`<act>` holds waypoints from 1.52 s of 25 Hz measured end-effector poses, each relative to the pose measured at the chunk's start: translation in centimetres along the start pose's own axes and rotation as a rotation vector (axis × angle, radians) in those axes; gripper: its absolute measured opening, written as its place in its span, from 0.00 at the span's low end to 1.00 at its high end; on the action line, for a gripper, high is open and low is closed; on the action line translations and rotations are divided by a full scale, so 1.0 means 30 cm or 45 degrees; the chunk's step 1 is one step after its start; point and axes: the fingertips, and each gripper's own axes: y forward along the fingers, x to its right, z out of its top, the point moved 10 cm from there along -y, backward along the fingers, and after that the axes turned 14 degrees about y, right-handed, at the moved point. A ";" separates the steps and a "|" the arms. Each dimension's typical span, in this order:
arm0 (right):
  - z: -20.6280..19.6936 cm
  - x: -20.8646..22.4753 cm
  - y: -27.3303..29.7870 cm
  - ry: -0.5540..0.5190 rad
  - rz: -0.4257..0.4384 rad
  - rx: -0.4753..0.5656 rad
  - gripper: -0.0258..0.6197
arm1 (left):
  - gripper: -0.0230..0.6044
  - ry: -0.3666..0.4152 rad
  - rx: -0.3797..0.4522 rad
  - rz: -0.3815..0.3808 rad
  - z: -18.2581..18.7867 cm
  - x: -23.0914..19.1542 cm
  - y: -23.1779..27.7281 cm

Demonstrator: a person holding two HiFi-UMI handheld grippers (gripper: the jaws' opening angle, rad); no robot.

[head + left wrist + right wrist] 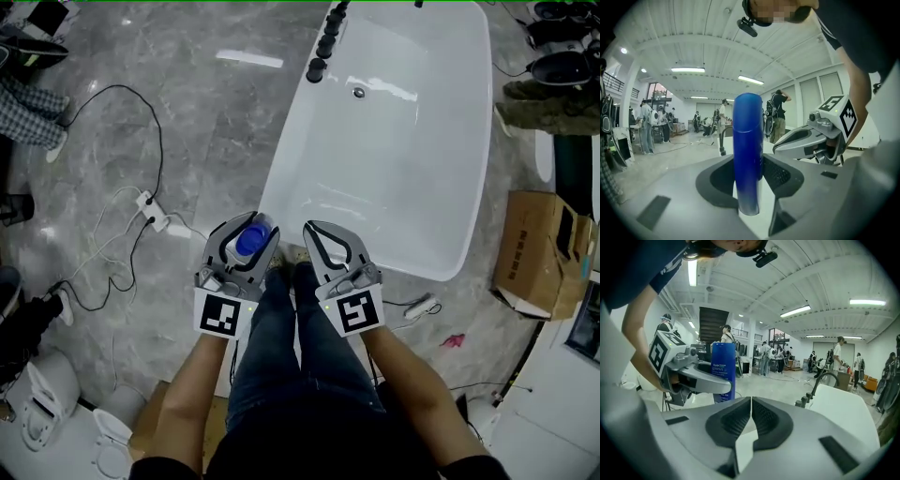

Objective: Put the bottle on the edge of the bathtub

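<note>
A blue bottle [253, 241] stands upright between the jaws of my left gripper [244, 234], which is shut on it. In the left gripper view the bottle [747, 136] fills the middle, clamped low down by both pads of that gripper [750, 168]. My right gripper [319, 236] is held beside it, shut, with nothing in its jaws [751, 401]. From the right gripper view the bottle [723, 371] shows to the left, inside the left gripper [693, 378]. The white bathtub [281, 187] lies just ahead of both grippers, its near rim a little beyond the fingertips.
Black tap fittings [327, 42] sit on the tub's far left rim. White cables and a power strip [150, 216] trail over the grey floor to the left. A cardboard box [539, 248] stands to the right of the tub. Toilets [37, 403] stand at lower left. My legs are below the grippers.
</note>
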 end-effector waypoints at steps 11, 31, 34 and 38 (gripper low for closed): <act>-0.229 0.090 0.192 0.030 0.073 -0.185 0.09 | 0.31 -0.004 -0.111 -0.044 -0.331 0.072 0.211; -0.350 0.129 0.292 0.060 0.096 -0.252 0.09 | 0.32 0.035 -0.213 -0.206 -0.534 0.144 0.334; -0.343 0.125 0.282 0.069 0.088 -0.256 0.09 | 0.32 -0.001 -0.246 -0.222 -0.540 0.131 0.331; -0.306 0.114 0.267 0.100 0.049 -0.228 0.09 | 0.32 -0.040 -0.275 -0.275 -0.542 0.118 0.324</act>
